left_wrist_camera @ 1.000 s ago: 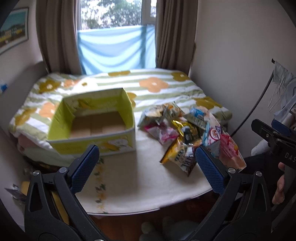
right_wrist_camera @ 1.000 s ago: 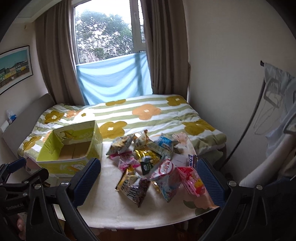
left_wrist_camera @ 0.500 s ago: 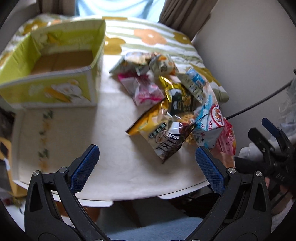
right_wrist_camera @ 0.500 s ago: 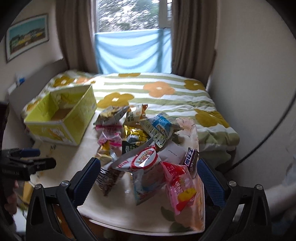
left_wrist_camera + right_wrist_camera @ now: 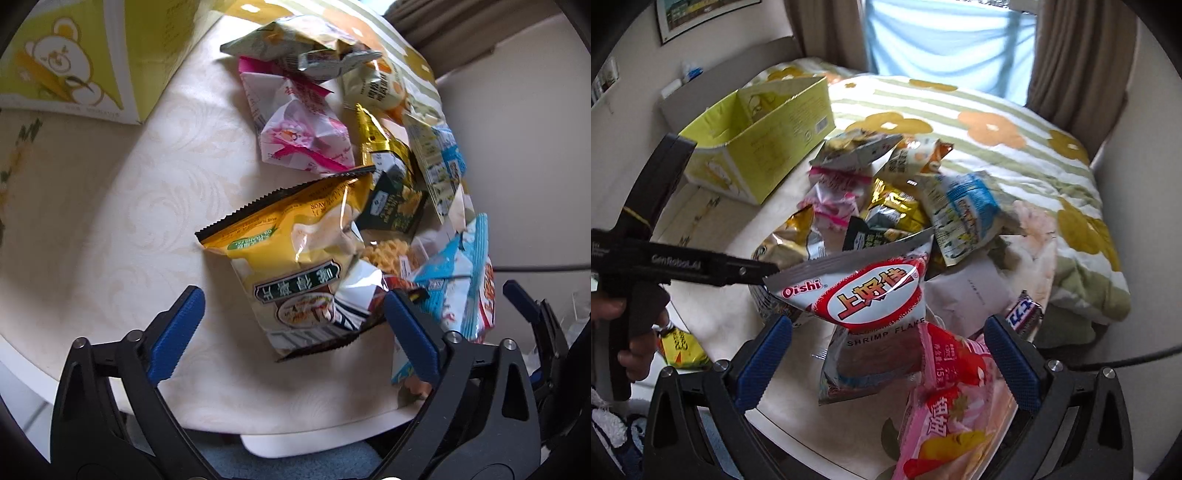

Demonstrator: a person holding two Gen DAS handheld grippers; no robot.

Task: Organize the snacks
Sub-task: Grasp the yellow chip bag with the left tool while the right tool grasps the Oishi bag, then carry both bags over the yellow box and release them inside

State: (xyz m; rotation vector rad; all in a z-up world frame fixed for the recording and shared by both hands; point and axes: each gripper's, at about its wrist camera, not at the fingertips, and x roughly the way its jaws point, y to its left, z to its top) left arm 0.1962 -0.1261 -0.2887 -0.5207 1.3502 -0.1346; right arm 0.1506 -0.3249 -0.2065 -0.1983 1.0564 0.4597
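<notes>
A pile of snack bags lies on a round cream table (image 5: 110, 221). My left gripper (image 5: 291, 336) is open, its blue pads either side of the near end of a yellow chip bag (image 5: 295, 251). A pink and white bag (image 5: 303, 136) and a gold and black bag (image 5: 391, 184) lie beyond it. My right gripper (image 5: 890, 358) is open just above a red and white Oishi shrimp flakes bag (image 5: 871, 295), with a pink strawberry bag (image 5: 953, 402) to its right. The yellow-green cardboard box (image 5: 757, 129) stands open and empty at the table's far left; its bear-printed side (image 5: 66, 66) shows in the left wrist view.
A bed with a flowered striped quilt (image 5: 979, 122) lies behind the table. The left gripper's black body (image 5: 665, 258) crosses the left of the right wrist view. A small yellow packet (image 5: 679, 347) lies below the table's left edge. A blue and white bag (image 5: 964, 210) tops the pile.
Both grippers have dropped down and forward toward the snack pile. The left now straddles the yellow chip bag. The right is close over the Oishi bag. Both stay open.
</notes>
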